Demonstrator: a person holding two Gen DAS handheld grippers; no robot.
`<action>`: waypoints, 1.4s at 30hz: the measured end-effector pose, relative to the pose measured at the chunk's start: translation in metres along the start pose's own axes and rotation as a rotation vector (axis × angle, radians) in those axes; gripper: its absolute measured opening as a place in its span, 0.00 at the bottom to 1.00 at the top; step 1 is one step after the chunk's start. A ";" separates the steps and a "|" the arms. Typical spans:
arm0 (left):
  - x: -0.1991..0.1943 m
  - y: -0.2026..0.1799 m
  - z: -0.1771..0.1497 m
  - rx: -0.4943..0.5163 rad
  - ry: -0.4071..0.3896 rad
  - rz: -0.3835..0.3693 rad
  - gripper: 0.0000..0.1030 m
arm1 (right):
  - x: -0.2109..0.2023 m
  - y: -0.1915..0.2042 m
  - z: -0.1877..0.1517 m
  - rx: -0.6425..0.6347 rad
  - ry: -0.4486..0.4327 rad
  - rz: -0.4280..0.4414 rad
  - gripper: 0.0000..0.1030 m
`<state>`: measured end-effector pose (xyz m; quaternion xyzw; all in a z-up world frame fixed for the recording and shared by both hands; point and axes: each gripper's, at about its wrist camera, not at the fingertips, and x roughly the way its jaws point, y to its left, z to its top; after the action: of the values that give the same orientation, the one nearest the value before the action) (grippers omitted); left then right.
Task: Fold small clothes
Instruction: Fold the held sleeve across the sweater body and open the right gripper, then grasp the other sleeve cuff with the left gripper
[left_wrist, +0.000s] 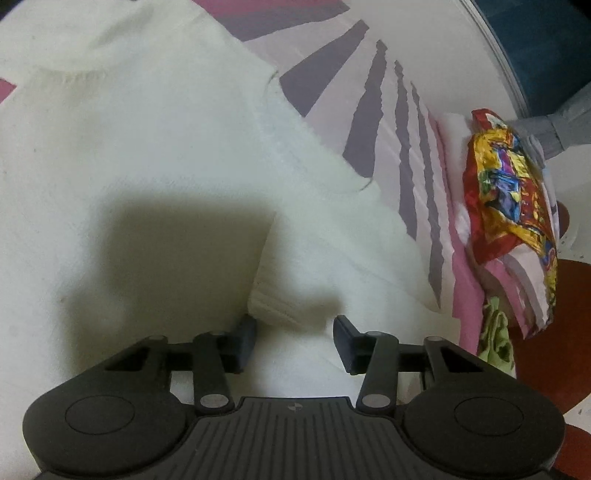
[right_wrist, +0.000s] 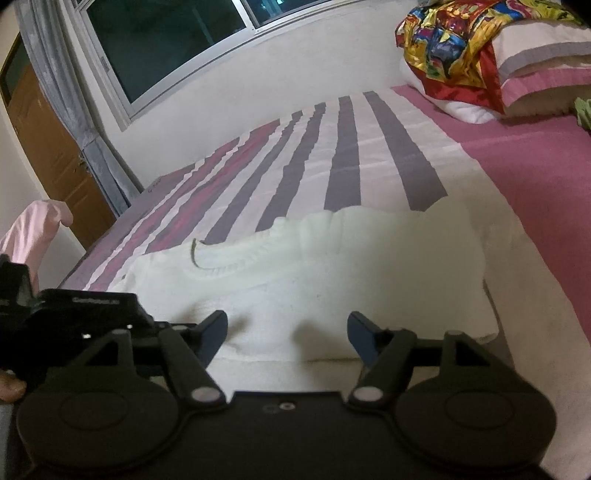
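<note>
Cloth was what I had under both tools: the left gripper (left_wrist: 293, 341) stood with jaws partly spread either side of a ribbed cuff (left_wrist: 275, 295), pinching nothing, and the right gripper (right_wrist: 288, 336) was spread wide over the near fold. Beyond them the white sweater (right_wrist: 332, 266) lay half-folded on the striped bedsheet (right_wrist: 343, 155). I judged the cuff wanted a deep, square bite before lifting, lest the knit slip.

Bare striped sheet (right_wrist: 332, 147) beyond sweater (right_wrist: 332, 266)
</note>
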<state>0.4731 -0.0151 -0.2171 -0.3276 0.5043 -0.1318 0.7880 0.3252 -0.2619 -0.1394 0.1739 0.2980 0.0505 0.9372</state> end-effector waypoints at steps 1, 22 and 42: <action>0.002 0.000 -0.001 -0.005 -0.002 0.001 0.45 | 0.000 -0.001 0.000 0.002 0.002 0.002 0.69; -0.051 -0.006 0.053 0.032 -0.314 -0.126 0.04 | -0.013 -0.016 0.009 0.002 -0.121 -0.128 0.70; -0.075 0.074 0.101 -0.003 -0.457 0.013 0.04 | 0.040 -0.020 0.019 -0.049 -0.033 -0.263 0.54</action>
<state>0.5190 0.1190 -0.1841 -0.3470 0.3150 -0.0483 0.8821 0.3688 -0.2777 -0.1541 0.1115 0.3012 -0.0684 0.9445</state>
